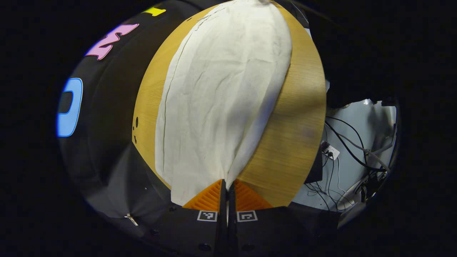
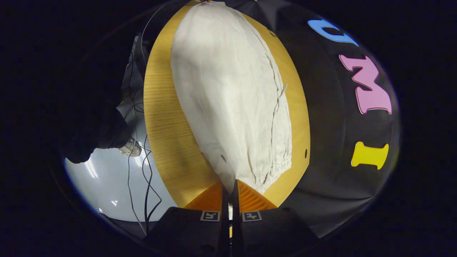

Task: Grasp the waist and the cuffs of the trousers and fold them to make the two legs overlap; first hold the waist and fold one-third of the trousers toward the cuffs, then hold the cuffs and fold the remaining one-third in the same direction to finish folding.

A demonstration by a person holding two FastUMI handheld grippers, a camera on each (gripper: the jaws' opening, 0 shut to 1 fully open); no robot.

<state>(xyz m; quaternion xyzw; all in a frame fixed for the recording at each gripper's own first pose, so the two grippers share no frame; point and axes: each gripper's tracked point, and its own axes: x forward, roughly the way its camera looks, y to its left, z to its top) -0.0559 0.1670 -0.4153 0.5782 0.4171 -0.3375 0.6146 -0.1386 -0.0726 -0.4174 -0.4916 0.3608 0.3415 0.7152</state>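
Observation:
Off-white trousers (image 1: 221, 100) lie lengthwise on a round wooden table (image 1: 296, 135), legs stacked into one long strip. In the left gripper view, my left gripper (image 1: 227, 184) is shut on the near edge of the cloth, at the plain hemmed end, with the fabric pulled to a point between its fingers. In the right gripper view, the trousers (image 2: 232, 100) run away from me, and their gathered elastic end (image 2: 275, 167) lies closest. My right gripper (image 2: 230, 184) is shut on a corner of that end over the table (image 2: 167, 135).
Beside the table the pale floor carries loose cables and a power strip (image 1: 330, 150), and more cables (image 2: 142, 160) hang at the table's side. A dark shape (image 2: 93, 132) stands by the table edge. Black cloth walls enclose the other side.

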